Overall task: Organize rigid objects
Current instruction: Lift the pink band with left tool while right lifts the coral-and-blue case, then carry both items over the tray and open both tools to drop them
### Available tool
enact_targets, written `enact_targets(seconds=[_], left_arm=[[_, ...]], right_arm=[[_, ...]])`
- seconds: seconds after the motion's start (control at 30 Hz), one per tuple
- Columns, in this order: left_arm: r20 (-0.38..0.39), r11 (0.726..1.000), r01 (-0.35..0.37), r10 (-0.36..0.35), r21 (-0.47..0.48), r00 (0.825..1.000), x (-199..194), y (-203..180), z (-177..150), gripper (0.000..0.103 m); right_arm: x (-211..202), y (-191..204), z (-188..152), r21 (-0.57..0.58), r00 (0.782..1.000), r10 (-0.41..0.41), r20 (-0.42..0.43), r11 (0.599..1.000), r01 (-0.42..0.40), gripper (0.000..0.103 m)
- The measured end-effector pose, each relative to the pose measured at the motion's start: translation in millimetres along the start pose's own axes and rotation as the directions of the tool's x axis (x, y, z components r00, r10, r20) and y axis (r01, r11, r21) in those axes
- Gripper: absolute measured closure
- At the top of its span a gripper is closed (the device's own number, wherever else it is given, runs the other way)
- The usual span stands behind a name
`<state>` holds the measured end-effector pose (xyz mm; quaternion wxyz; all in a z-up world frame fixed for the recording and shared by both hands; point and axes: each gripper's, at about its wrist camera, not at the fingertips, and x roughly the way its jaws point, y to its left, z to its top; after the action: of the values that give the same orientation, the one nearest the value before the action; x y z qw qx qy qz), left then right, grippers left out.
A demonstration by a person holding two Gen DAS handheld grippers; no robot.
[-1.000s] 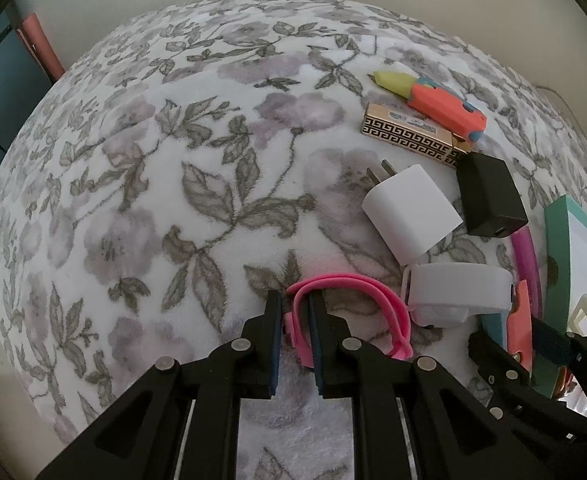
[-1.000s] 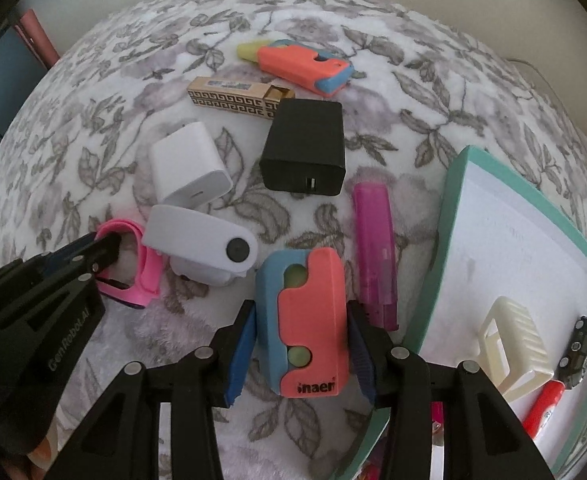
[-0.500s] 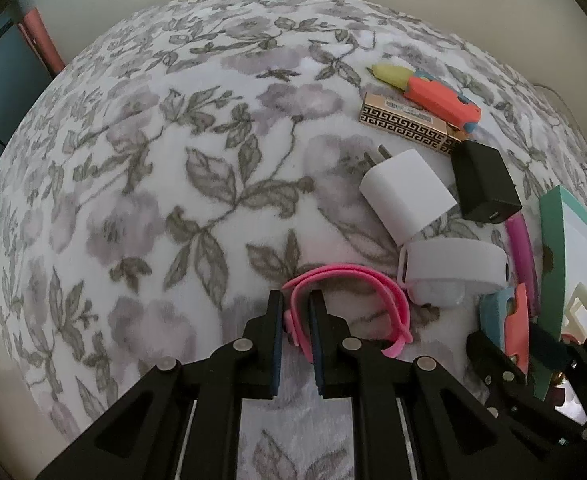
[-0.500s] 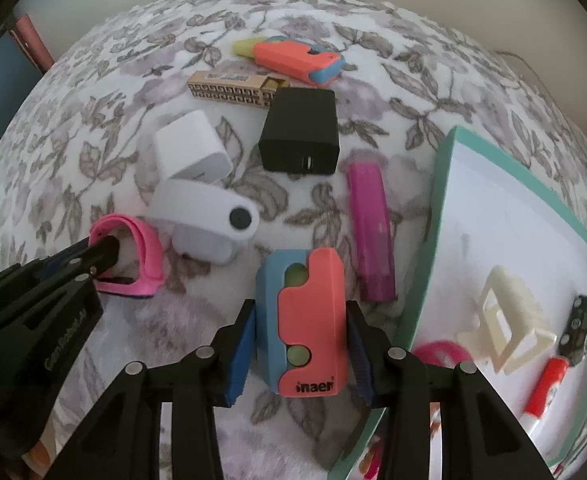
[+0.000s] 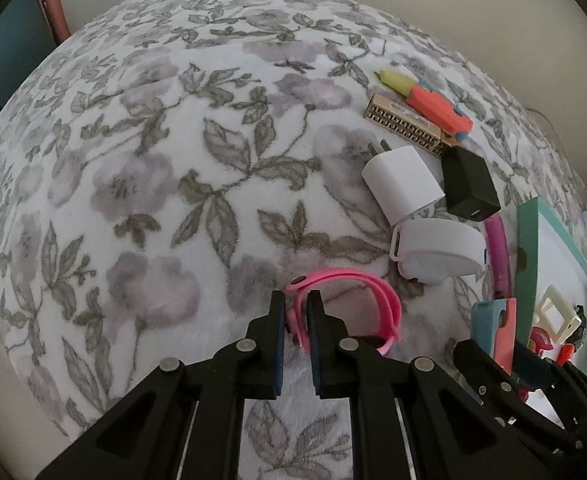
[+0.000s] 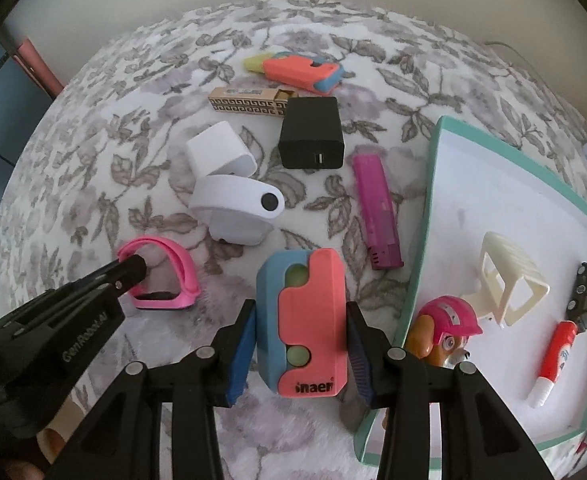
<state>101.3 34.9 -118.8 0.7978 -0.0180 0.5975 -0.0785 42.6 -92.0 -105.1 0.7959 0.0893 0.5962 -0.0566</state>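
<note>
Both tools have lifted slightly; left tool [image 5: 294,312] pinches the pink band [image 5: 377,300], right tool [image 6: 299,344] clamps the coral-blue block [image 6: 309,320]

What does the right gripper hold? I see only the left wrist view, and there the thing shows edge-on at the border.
Observer: A blue and coral block with "inaer" printed on it. Both fingers of the right gripper press its sides.
Operator: What lies inside the green tray?
Observer: A cream rack, a red and white marker and a dark toy lie on the tray.
Operator: Does the white band have any mark?
Observer: The white band shows a round black button at one end.
</note>
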Motion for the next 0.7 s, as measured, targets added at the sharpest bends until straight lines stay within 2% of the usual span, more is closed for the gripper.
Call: enact_targets(seconds=[0.2,0.37,0.5,0.7], left_arm=[[0.038,1.0,-0.011,0.011,0.001,0.999,-16,1,0,0.092],[0.066,1.0,-0.013,0.013,0.003,0.998,-31,2,4,0.092],[0.134,1.0,0.005,-0.007,0.019,0.991,-62,-13,12,0.092],[0.222,0.994,0.049,-0.07,0.097,0.973,-111,-57,20,0.092]], right_arm=[[-14,-6,3,0.024,0.999,0.004,0.038,1.0,-0.005,0.058],[-38,-14,4,0.06,0.994,-0.002,0.107,0.998,-0.004,0.058],[-65,-25,6,0.11,0.981,-0.011,0.194,0.994,-0.011,0.058],[-105,-59,2,0.208,0.949,-0.116,0.293,0.976,0.055,0.058]])
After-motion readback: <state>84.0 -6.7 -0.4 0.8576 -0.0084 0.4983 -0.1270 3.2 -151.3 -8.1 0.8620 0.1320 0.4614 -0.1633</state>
